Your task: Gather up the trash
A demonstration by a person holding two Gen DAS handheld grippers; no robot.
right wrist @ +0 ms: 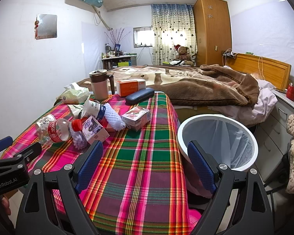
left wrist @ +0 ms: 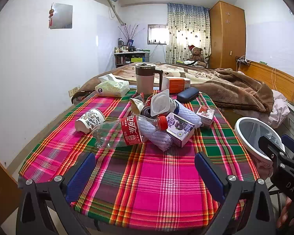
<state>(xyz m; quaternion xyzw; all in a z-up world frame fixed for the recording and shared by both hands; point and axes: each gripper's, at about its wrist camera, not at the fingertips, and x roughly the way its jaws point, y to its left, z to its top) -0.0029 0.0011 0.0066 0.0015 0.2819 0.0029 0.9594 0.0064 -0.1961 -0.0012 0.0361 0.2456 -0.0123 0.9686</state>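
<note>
White bin (right wrist: pixel 217 143) holds only its liner; both tongs, left (left wrist: pixel 145 174) and right (right wrist: pixel 145 162), gape wide, empty.

An empty clear cola bottle (left wrist: pixel 125 132) with red label and red cap lies on its side on the plaid tablecloth (left wrist: pixel 156 176). A patterned paper cup (left wrist: pixel 90 119) lies tipped beside its base. Behind it are a purple drink carton (left wrist: pixel 179 129), white foam fruit nets (left wrist: pixel 156 135) and a white yogurt cup (left wrist: pixel 159 102). A red juice carton (left wrist: pixel 205 114) lies a little apart. The white trash bin (right wrist: pixel 217 143), lined with a bag, stands beside the table.
</note>
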